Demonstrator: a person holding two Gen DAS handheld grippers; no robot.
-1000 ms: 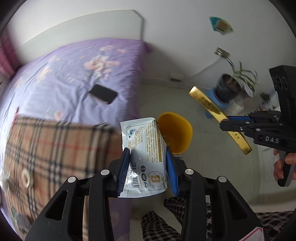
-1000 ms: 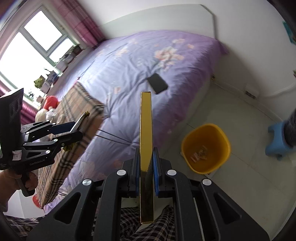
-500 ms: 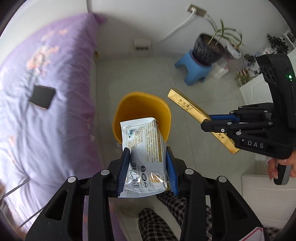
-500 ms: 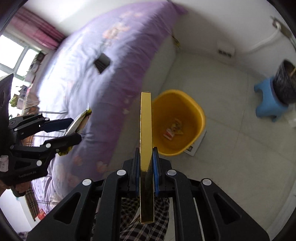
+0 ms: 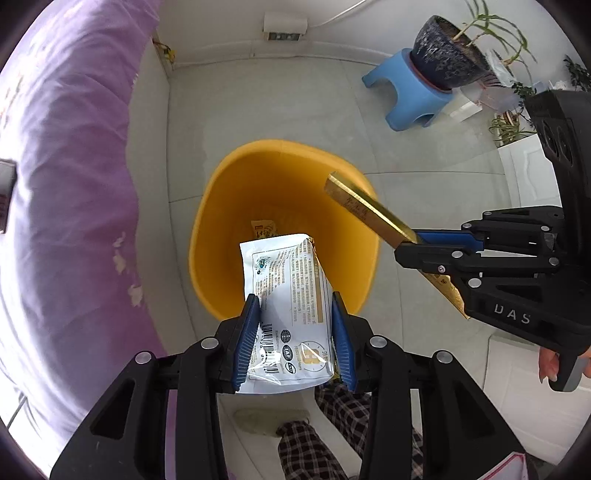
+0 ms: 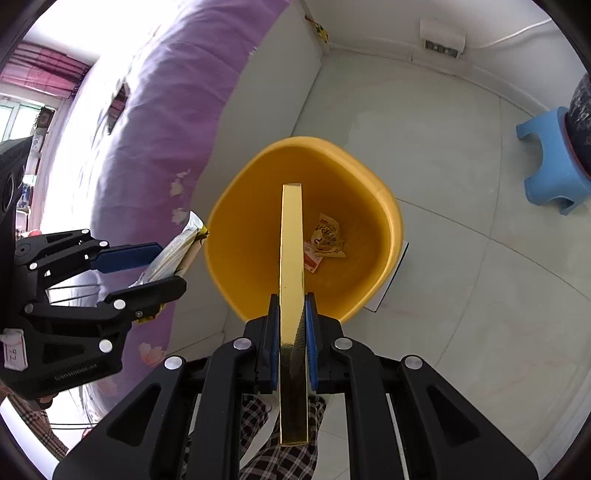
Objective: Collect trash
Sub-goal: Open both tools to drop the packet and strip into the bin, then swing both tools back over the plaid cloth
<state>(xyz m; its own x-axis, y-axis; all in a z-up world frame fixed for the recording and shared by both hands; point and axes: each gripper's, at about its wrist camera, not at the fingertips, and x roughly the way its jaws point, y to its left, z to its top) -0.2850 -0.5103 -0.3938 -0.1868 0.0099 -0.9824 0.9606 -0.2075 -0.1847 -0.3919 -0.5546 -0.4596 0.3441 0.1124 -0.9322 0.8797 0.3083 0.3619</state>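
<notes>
My left gripper [image 5: 293, 314] is shut on a white printed snack packet [image 5: 288, 295] and holds it over the near rim of the yellow bin [image 5: 221, 206]. My right gripper [image 6: 291, 314] is shut on a long gold box [image 6: 291, 258], whose far end reaches over the bin [image 6: 391, 221]. In the left wrist view the right gripper [image 5: 417, 243] comes in from the right with the gold box [image 5: 365, 210]. In the right wrist view the left gripper [image 6: 162, 266] with the packet [image 6: 177, 247] is left of the bin. Crumpled wrappers [image 6: 327, 240] lie in the bin.
The bed with a purple sheet [image 5: 66, 184] runs along the left, close to the bin. A blue stool [image 5: 410, 96] with a dark plant pot [image 5: 447, 51] stands at the far right. A wall socket [image 5: 284, 27] is at the back. My plaid trouser legs [image 5: 317, 443] are below.
Both grippers have swung from the bed toward the floor and closed in on the yellow bin, which now fills the middle of both views. Both still hold their items.
</notes>
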